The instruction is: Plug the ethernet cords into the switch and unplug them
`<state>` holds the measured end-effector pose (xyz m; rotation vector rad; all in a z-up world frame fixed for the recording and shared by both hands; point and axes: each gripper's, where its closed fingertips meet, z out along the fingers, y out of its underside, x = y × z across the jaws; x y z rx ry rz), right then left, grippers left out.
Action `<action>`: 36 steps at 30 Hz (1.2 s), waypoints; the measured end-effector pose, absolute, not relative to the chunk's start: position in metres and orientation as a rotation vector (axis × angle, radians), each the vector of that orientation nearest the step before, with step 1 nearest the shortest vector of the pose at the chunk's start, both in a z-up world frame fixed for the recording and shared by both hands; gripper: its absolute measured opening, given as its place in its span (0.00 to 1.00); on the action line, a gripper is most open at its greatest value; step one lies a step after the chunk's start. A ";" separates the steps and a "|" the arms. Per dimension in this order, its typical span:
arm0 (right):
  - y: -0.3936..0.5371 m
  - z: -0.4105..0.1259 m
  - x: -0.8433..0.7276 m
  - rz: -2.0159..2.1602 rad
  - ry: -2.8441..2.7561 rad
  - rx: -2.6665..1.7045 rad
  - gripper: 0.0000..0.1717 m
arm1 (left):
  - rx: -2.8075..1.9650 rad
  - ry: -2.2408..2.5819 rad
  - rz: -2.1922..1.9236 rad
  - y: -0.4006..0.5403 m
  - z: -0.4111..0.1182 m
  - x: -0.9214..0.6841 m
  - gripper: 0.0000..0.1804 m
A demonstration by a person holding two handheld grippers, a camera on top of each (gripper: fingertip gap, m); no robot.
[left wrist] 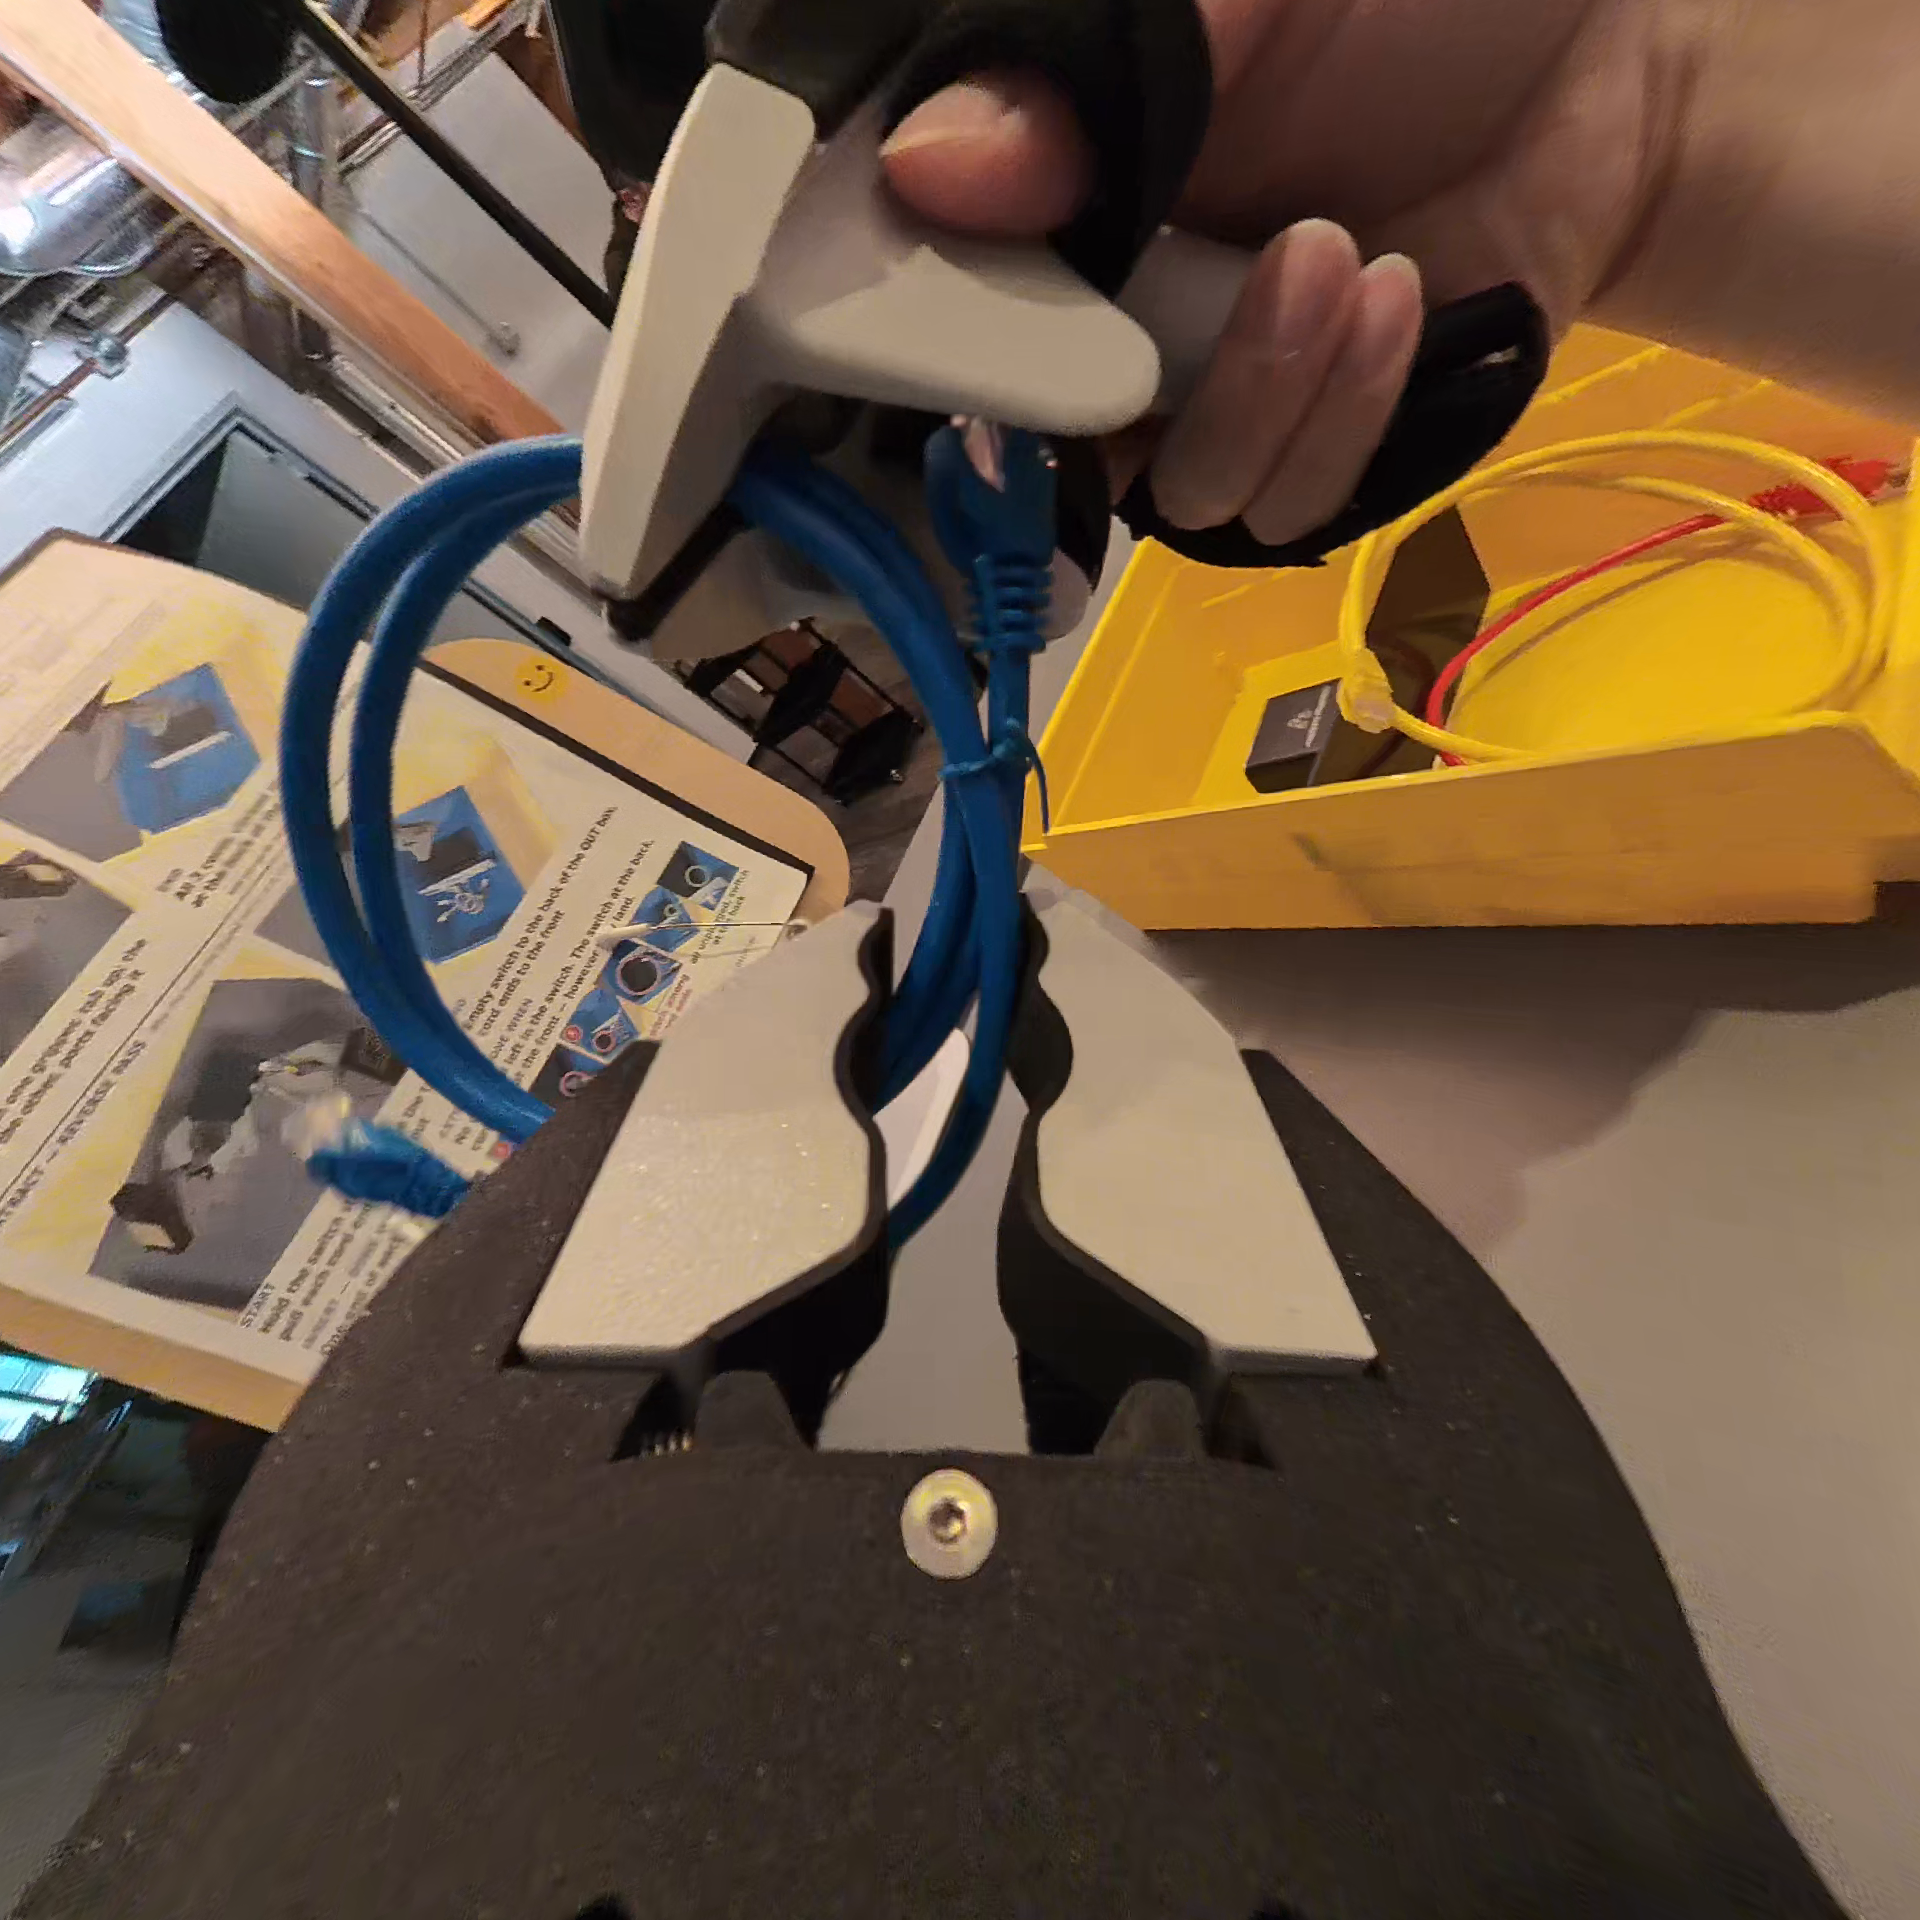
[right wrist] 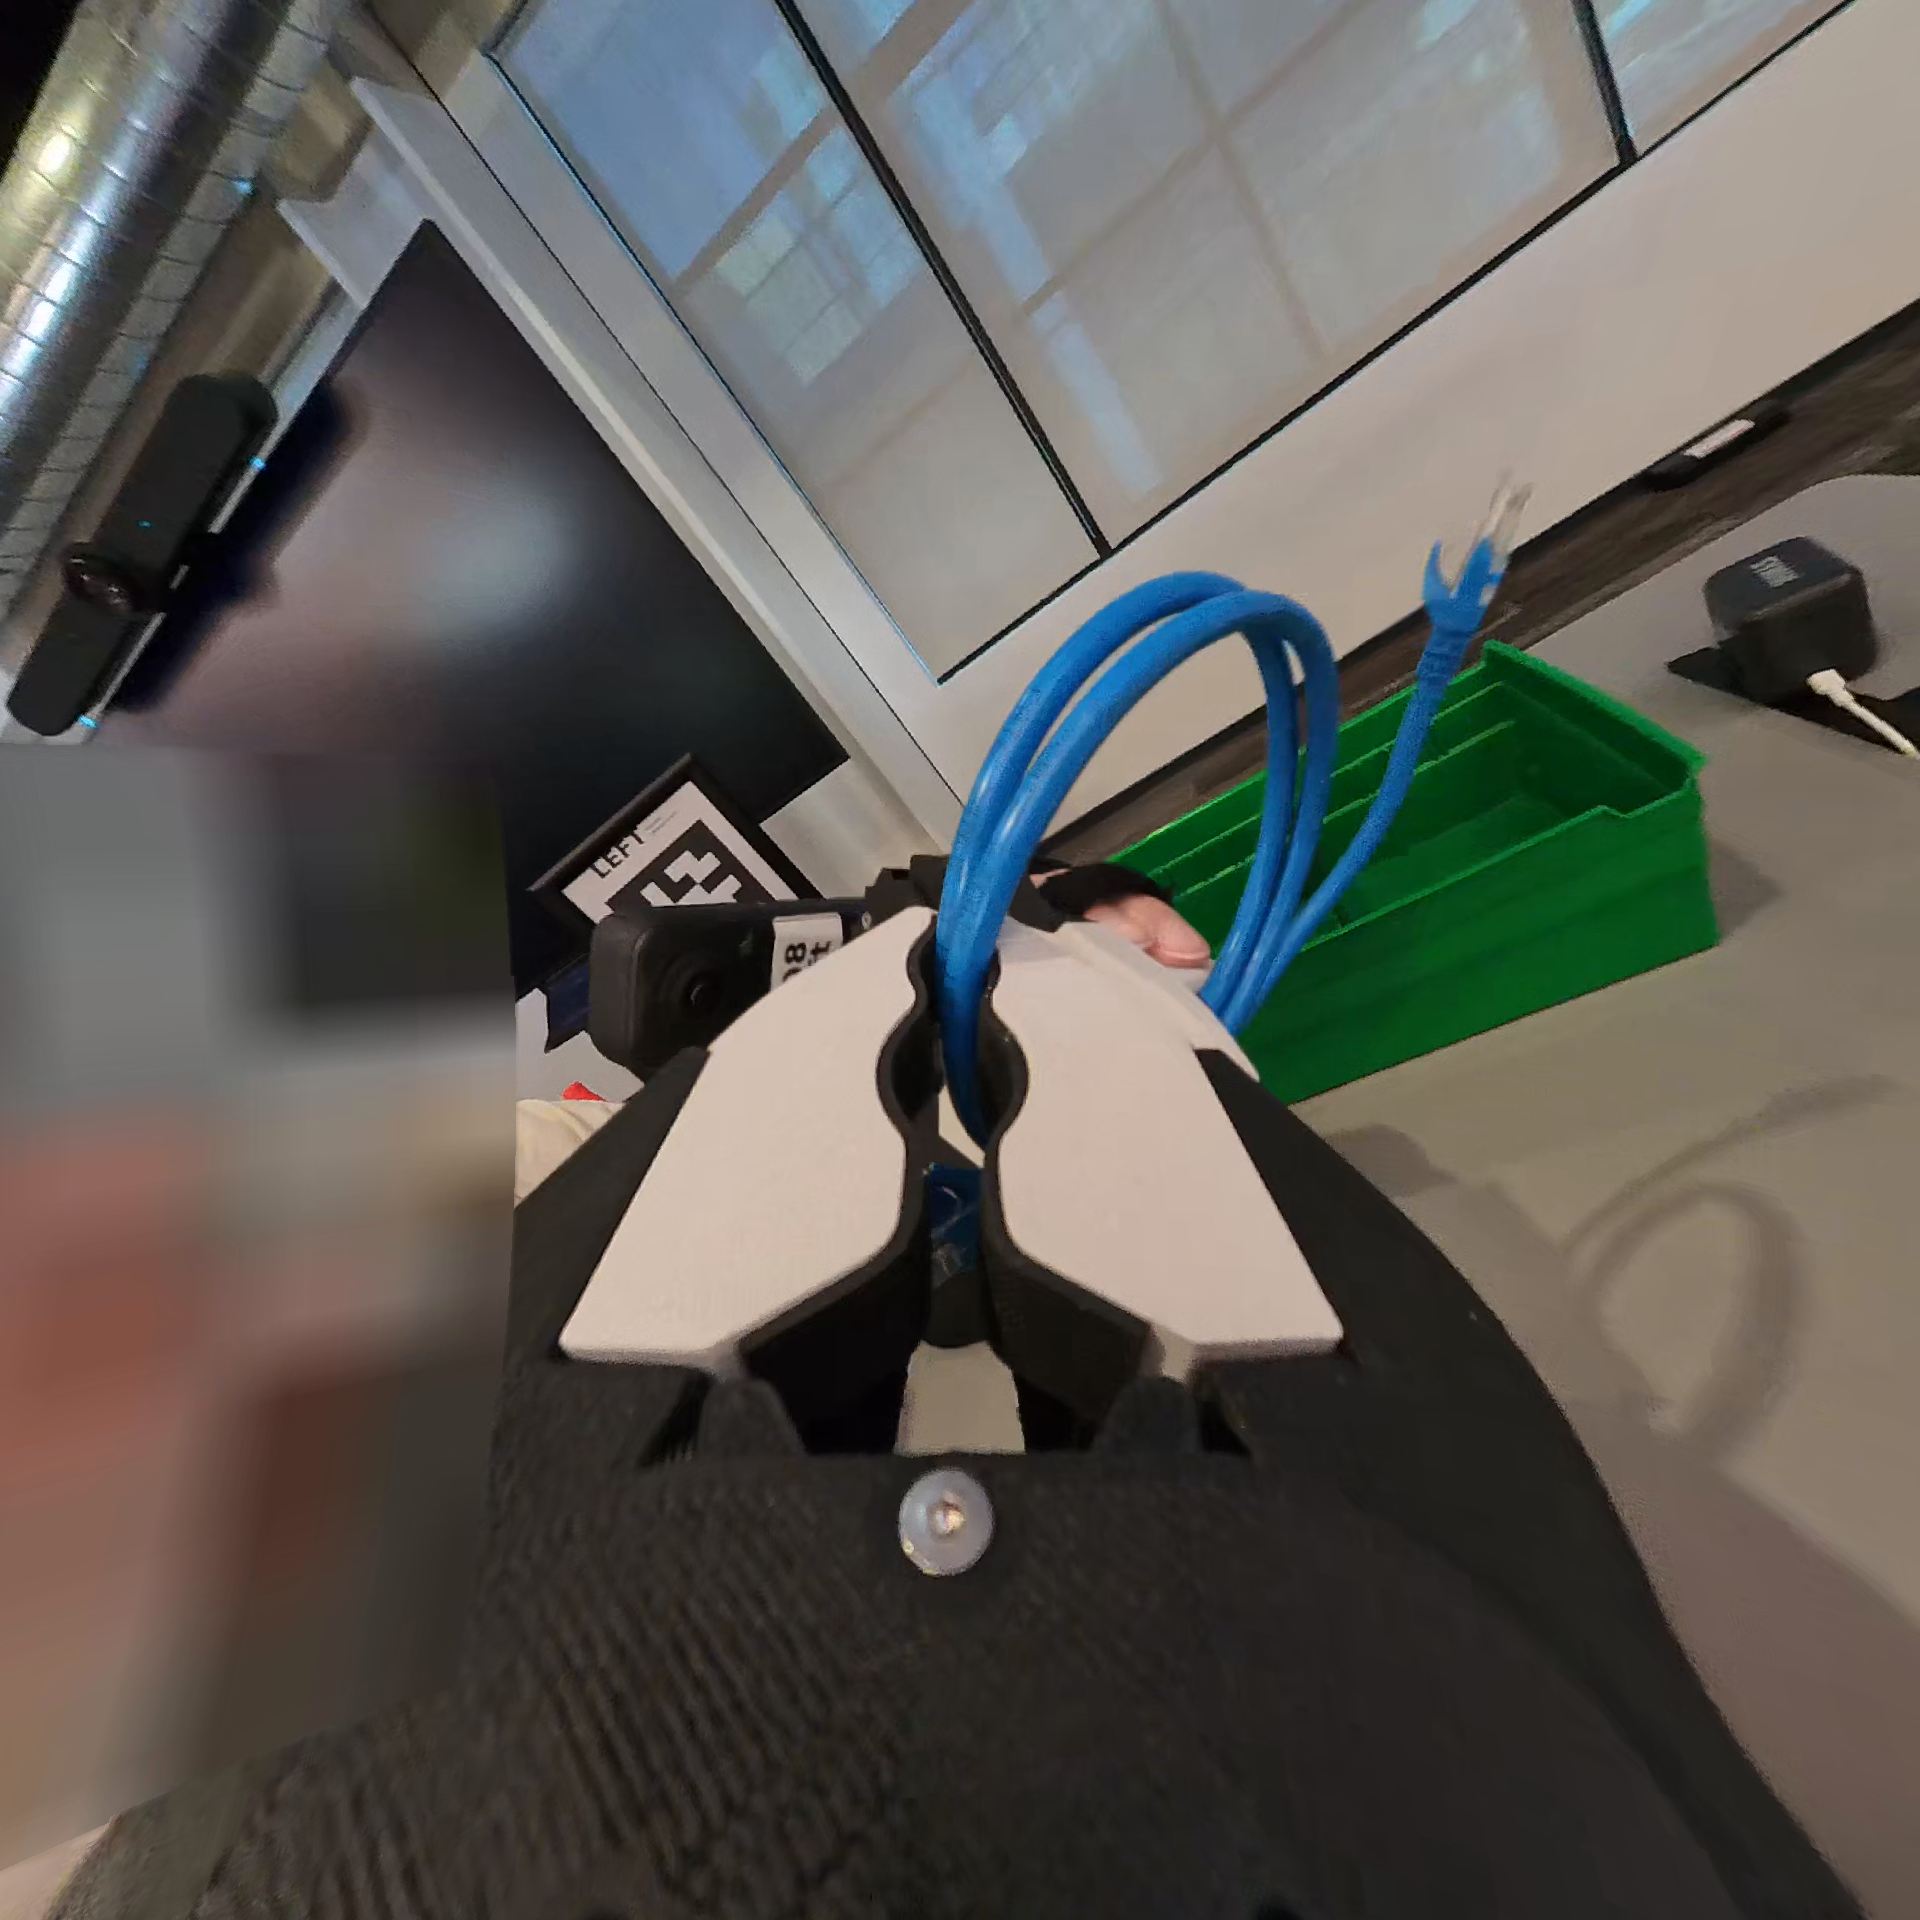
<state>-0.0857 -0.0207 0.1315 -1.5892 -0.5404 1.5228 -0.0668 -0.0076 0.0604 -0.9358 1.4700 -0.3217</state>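
Both grippers [left wrist: 956, 935] [right wrist: 961, 961] pinch the blue cord [left wrist: 343, 831].

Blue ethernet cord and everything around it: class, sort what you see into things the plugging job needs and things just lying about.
Job:
blue ethernet cord
left gripper, right gripper, both clamped on it
yellow cord
red cord
black switch

Lying about:
green bin
instruction sheet
wall screen
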 end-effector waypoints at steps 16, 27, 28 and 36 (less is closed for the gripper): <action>-0.029 0.189 -0.054 0.498 -0.608 -1.249 0.20 | -1.130 1.388 -0.685 -0.012 0.096 -0.093 0.06; -0.033 0.151 -0.112 -0.103 -1.011 -1.241 0.13 | -1.283 1.400 -0.668 -0.012 0.095 -0.105 0.06; -0.031 0.146 -0.113 -0.088 -1.025 -1.258 0.15 | -1.282 1.411 -0.649 -0.013 0.094 -0.104 0.06; -0.018 0.130 -0.109 -0.144 -1.050 -1.331 0.21 | -1.283 1.470 -0.583 -0.019 0.083 -0.097 0.06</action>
